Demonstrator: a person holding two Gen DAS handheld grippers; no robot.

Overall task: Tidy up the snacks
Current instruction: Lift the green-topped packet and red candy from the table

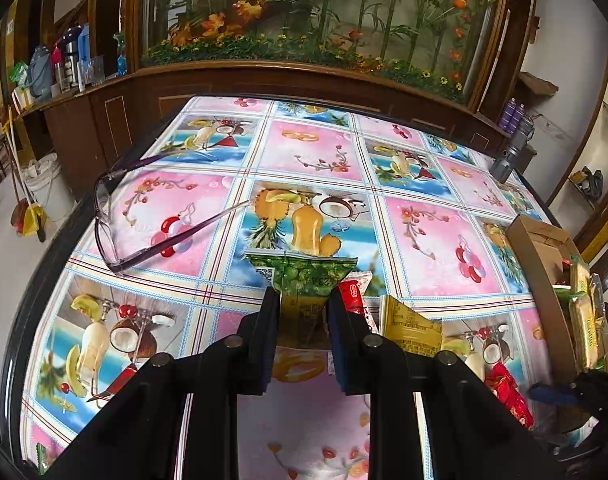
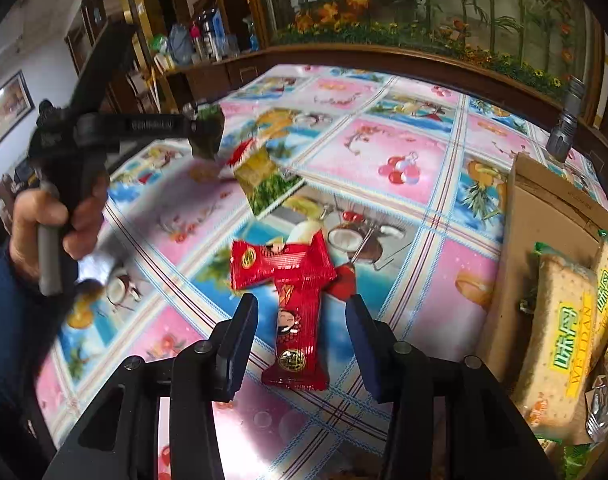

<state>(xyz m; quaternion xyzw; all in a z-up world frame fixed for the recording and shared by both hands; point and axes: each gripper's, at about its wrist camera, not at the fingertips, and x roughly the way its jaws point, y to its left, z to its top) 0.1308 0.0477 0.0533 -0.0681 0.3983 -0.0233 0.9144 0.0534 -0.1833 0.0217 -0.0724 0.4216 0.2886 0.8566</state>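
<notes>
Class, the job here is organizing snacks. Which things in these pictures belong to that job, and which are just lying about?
Belongs to the job:
green snack packet
red snack packets
yellow packet
cardboard box
cracker packs

Lying about:
eyeglasses
flashlight

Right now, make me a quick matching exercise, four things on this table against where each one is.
Things:
1. green snack packet
2. red snack packets
3. eyeglasses
4. cracker packs

Places:
A. in the cardboard box
B. clamped in the left gripper
C. between the right gripper's open jaws
D. far left on the tablecloth

Pairs: 1-B, 2-C, 3-D, 4-A
</notes>
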